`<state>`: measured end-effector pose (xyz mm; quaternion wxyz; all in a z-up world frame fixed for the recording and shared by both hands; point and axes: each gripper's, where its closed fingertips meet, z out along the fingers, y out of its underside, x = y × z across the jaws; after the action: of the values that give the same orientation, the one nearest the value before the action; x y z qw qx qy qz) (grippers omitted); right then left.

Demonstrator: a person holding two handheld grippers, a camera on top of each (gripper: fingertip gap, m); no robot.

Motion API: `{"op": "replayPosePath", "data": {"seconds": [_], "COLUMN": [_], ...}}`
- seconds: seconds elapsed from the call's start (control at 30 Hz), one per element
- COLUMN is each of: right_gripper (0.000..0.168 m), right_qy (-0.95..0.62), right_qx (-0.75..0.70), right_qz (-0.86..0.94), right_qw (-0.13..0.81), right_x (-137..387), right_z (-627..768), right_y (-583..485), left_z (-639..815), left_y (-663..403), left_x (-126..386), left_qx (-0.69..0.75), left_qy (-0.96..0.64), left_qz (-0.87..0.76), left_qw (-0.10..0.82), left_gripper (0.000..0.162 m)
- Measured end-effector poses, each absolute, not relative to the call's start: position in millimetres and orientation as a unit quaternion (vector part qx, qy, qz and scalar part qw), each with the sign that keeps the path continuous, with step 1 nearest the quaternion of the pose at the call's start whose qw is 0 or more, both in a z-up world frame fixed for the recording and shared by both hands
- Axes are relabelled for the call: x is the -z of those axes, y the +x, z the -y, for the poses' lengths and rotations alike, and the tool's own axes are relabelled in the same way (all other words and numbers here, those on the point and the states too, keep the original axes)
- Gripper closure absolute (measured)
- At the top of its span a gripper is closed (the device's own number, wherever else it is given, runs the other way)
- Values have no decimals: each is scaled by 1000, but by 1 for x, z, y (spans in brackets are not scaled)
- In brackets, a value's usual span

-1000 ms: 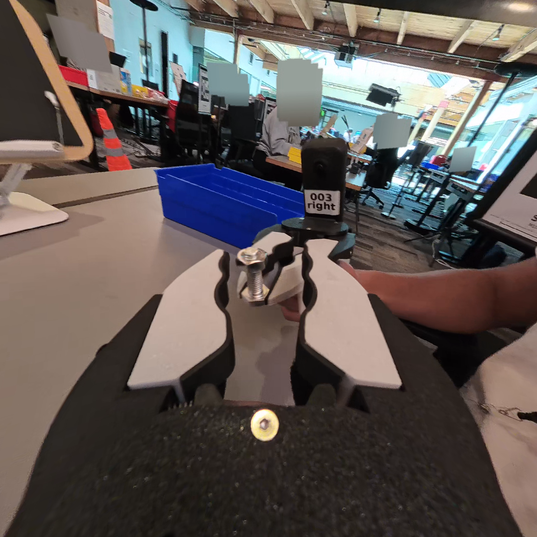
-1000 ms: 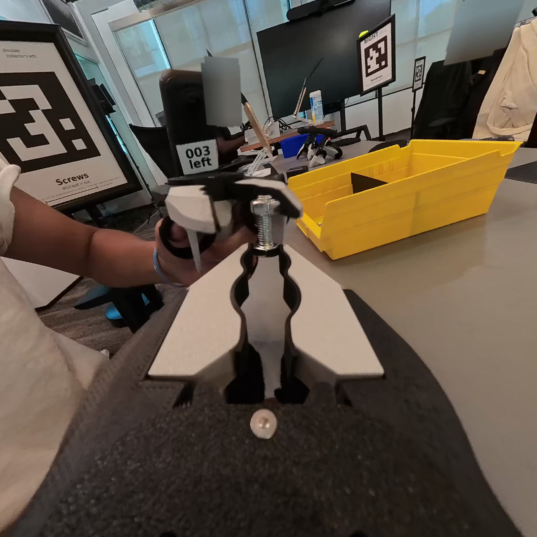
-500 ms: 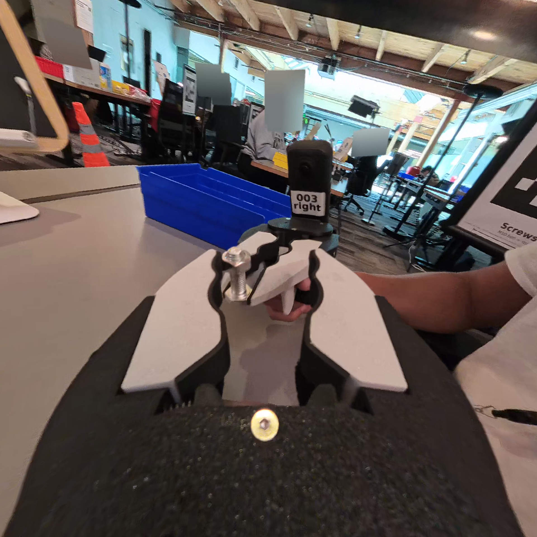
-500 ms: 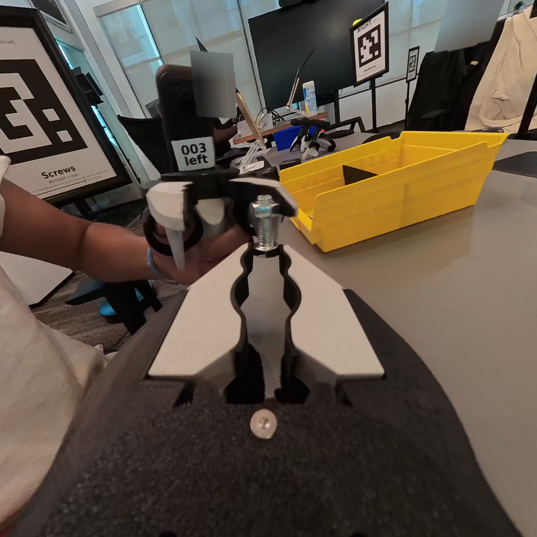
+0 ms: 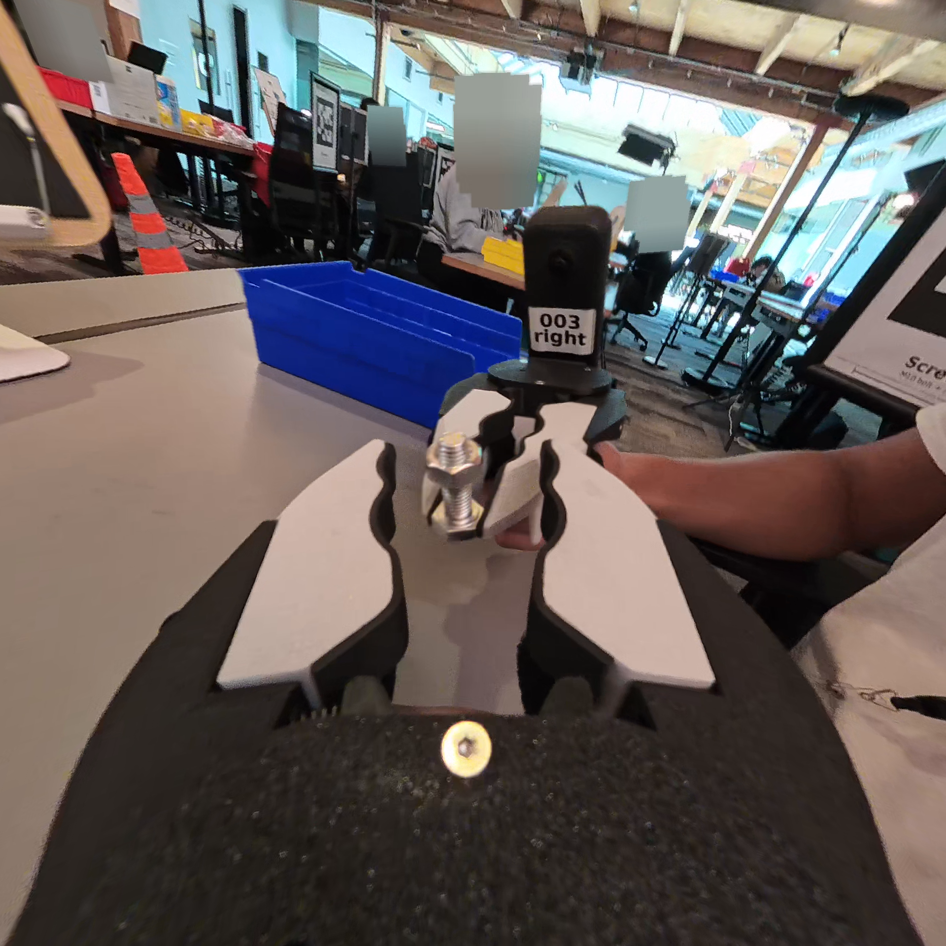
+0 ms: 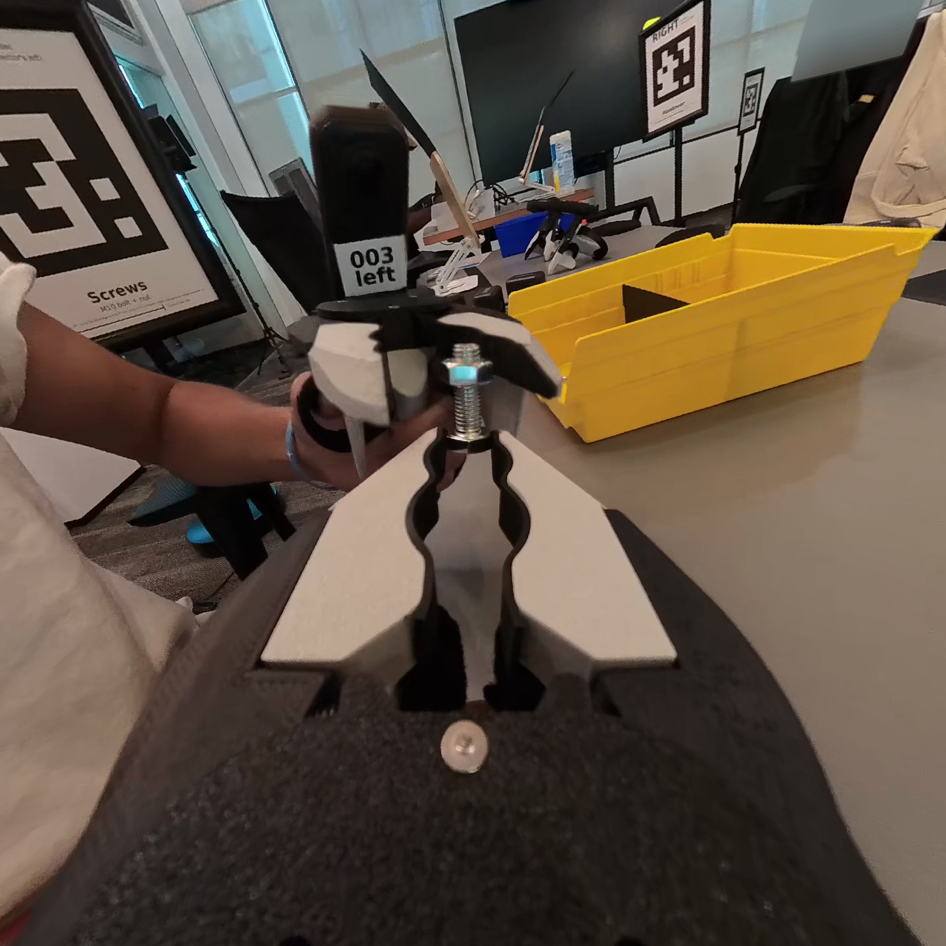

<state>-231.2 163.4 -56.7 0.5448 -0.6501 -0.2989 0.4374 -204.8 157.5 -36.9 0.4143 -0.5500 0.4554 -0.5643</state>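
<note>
- The right tool [image 6: 467,450] gripped the head of an upright silver bolt [image 6: 467,404] between its fingertips; a nut [image 6: 466,372] sat near the bolt's top.
- The left tool [image 5: 466,460] stood wide, its fingers either side of the bolt [image 5: 454,491] without touching it.
- A yellow bin [image 6: 716,358] lay far right on the grey surface [image 6: 768,537]; a blue bin [image 5: 368,338] lay far left.

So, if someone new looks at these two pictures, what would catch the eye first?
First the silver bolt with a nut on its thread, standing upright with its head pinched in the tips of the right claw. The left claw faces it, open. Then the two bright bins on the grey table: a yellow bin and a blue bin.
</note>
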Motion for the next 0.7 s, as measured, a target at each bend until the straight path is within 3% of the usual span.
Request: {"op": "replayPosePath", "data": {"seconds": [0.2,0.27,0.43,0.63,0.7], "right_gripper": [151,151,151,151,151], "right_qy": [-661,-659,-659,-661,-659], "right_qx": [-430,-432,-432,-431,-436], "right_qz": [286,298,297,281,288], "right_qw": [545,540,539,546,542], "right_x": [61,63,63,61,62], "right_z": [-170,-166,-166,-172,-168], "right_y": [-224,-232,-232,-223,-228], "left_z": [-154,-144,-163,-155,-147], "left_y": [-212,-200,-213,-211,-201], "left_x": [33,41,31,33,40], "left_qx": [569,567,577,582,576], "left_qy": [-538,-538,-545,-541,-542], "left_qz": [-460,-482,-437,-442,-455], "left_qw": [418,396,424,416,410], "left_gripper": [114,101,103,114,103]}}
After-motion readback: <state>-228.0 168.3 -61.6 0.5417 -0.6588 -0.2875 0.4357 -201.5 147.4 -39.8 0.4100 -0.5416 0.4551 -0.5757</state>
